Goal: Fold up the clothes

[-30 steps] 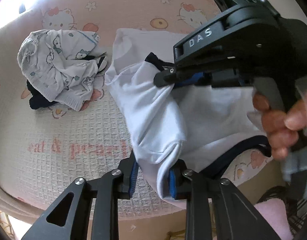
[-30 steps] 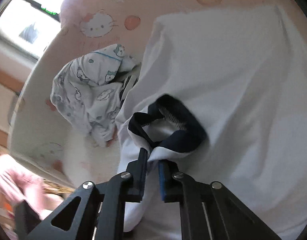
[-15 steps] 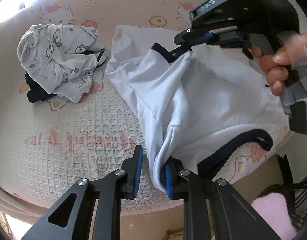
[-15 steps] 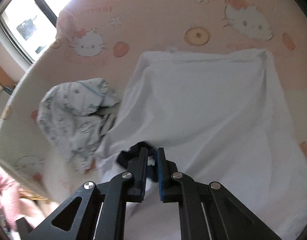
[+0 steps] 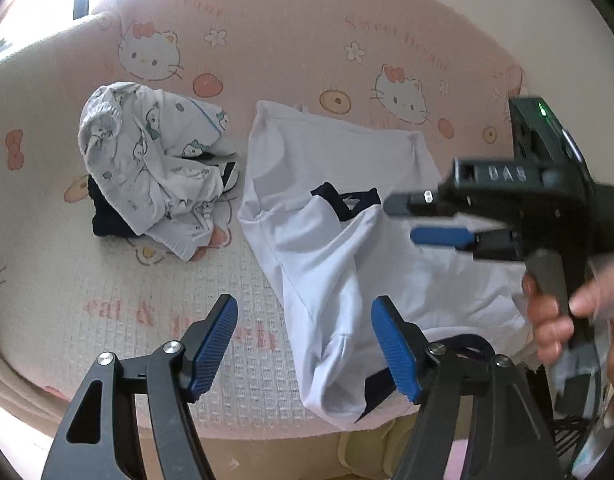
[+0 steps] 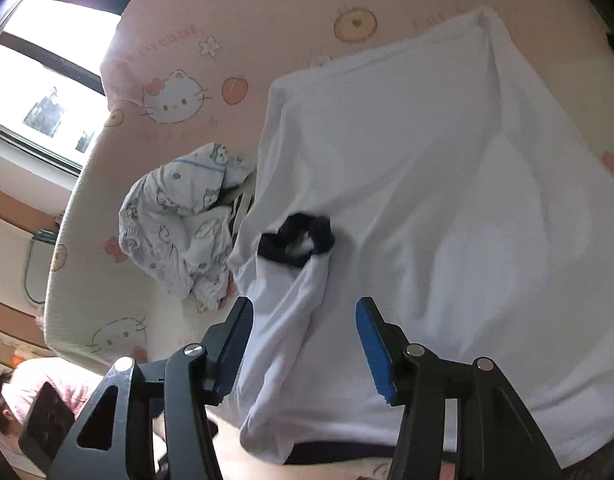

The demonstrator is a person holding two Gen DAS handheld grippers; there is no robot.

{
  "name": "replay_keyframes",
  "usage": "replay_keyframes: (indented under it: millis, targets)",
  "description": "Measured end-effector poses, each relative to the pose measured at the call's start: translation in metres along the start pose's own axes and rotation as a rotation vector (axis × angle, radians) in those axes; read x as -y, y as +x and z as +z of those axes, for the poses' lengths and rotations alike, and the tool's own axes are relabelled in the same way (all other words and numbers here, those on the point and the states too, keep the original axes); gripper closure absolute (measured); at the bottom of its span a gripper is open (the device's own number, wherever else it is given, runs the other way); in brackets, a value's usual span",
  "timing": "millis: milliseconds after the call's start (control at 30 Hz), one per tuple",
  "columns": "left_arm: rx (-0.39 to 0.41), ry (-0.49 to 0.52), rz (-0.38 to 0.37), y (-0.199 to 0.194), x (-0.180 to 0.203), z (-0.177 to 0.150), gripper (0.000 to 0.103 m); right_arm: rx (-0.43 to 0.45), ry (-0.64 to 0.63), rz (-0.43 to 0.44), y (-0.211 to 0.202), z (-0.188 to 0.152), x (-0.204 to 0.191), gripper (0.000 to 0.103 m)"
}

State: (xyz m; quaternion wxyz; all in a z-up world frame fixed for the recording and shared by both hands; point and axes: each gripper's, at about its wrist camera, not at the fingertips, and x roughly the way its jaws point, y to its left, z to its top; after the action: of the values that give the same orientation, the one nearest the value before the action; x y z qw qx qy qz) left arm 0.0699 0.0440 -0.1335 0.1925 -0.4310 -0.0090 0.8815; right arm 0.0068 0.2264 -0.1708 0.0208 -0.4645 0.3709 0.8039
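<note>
Crumpled printed garment (image 5: 155, 168) just beside white shirt (image 5: 339, 216).

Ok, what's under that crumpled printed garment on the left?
A dark garment pokes out beneath the printed garment, and something striped shows at its edge by the white shirt. The rest underneath is covered.

Bright daylight comes from the window (image 6: 39, 92) at the far left — it glares white there. Soft shadows lie in the shirt (image 6: 447, 184) folds. Edges curve and go dark. The right gripper (image 5: 427, 216) looks blurry.
</note>
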Motion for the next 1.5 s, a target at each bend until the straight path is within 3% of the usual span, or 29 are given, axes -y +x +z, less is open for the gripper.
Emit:
replay_keyframes:
  millis: [133,267,400,533,833,900,967,1033,1100,1367,1500]
  targets:
    - [-0.024,0.038,0.047,0.014,-0.005,0.007,0.036,-0.037,-0.022,-0.005,0.007,-0.018,-0.004,0.05]
    - [-0.053,0.061,0.033,0.026,-0.011,0.022,0.036,-0.069,-0.092,-0.056,0.014,-0.03,-0.016,0.05]
    - [-0.088,0.029,-0.071,0.045,-0.028,0.042,0.036,-0.068,-0.166,-0.121,0.019,-0.033,-0.027,0.05]
    - [-0.182,-0.054,-0.17,0.072,-0.047,0.054,0.036,-0.074,-0.218,-0.146,0.025,-0.033,-0.035,0.05]
    - [-0.259,-0.156,-0.268,0.105,-0.06,0.063,0.044,-0.094,-0.387,-0.197,0.053,-0.037,-0.054,0.053]
    - [-0.27,-0.147,-0.262,0.109,-0.057,0.064,0.049,-0.093,-0.404,-0.196,0.06,-0.036,-0.058,0.065]
    - [-0.267,-0.123,-0.243,0.111,-0.053,0.065,0.05,-0.11,-0.436,-0.208,0.068,-0.035,-0.061,0.07]
    - [-0.259,-0.1,-0.213,0.112,-0.049,0.067,0.06,-0.119,-0.472,-0.252,0.075,-0.035,-0.065,0.08]
    - [-0.255,-0.088,-0.171,0.112,-0.05,0.066,0.081,-0.11,-0.487,-0.281,0.074,-0.036,-0.065,0.09]
    - [-0.219,-0.097,-0.131,0.11,-0.07,0.064,0.085,-0.101,-0.376,-0.38,0.061,-0.043,-0.043,0.103]
    - [-0.229,-0.07,-0.084,0.108,-0.065,0.066,0.084,-0.107,-0.334,-0.368,0.055,-0.046,-0.029,0.103]
